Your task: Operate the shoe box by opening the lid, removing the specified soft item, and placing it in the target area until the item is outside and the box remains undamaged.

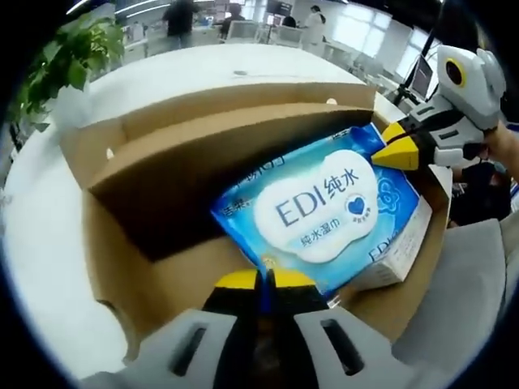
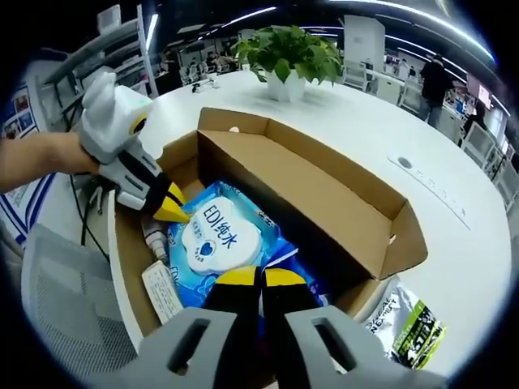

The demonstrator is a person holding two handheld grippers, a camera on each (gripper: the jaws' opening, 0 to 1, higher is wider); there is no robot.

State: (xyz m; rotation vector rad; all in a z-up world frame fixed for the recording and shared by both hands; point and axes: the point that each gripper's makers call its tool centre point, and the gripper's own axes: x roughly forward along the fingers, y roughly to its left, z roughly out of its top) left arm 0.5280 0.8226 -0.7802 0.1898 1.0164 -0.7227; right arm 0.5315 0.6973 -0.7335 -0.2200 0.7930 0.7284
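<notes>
An open cardboard shoe box (image 1: pixel 146 162) (image 2: pixel 324 190) stands on a white table, its lid folded back. Inside lies a blue wet-wipes pack (image 1: pixel 324 207) (image 2: pixel 219 239) with a white label. My left gripper (image 1: pixel 259 279) (image 2: pixel 172 212) is shut on one edge of the pack. At the opposite corner my right gripper (image 2: pixel 259 277) (image 1: pixel 399 150) is shut on the pack too. The pack lies tilted between the two, partly over a white carton (image 1: pixel 397 243).
The white round table (image 1: pixel 203 69) (image 2: pixel 438 203) carries a potted plant (image 2: pixel 288 53) (image 1: pixel 65 57) behind the box and a green-white packet (image 2: pixel 409 328) beside it. Small white items (image 2: pixel 160 288) lie in the box. A grey chair (image 2: pixel 65 300) stands close. People are in the background.
</notes>
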